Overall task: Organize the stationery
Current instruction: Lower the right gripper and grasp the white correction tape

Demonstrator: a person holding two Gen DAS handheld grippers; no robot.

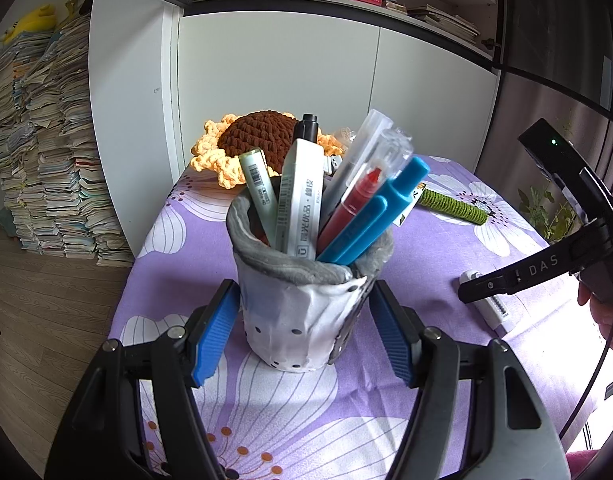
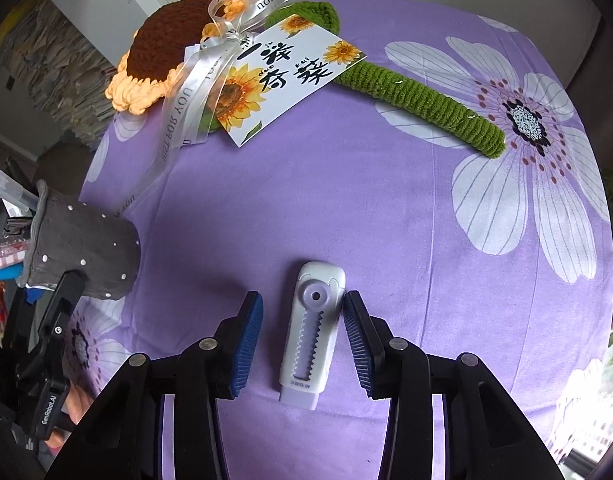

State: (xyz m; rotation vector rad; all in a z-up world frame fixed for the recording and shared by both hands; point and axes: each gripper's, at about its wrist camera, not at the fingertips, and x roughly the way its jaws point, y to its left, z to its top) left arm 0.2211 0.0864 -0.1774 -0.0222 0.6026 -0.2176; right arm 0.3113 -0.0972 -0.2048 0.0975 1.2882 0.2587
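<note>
Between the left gripper [image 1: 304, 326]'s blue pads, the fabric pen holder [image 1: 302, 316] hides the lower ends of every pen standing in it, and its far side is out of sight. Right of that claw, the white correction tape [image 1: 492, 308] lies partly behind the right gripper [image 2: 302, 342]'s black finger. In the right wrist view the holder's pens are cut off by the left edge, and the print on the tape's near end is too small to read.

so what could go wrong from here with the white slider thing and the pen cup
1. The right tongs straddle the white slider case with a gap on the left pad side; closing off-centre could skid or twist it on the purple cloth.
2. The soft pen cup is squeezed by the left tongs and already crowded with pens, so adding the case may jostle them or tip the cup.
</note>
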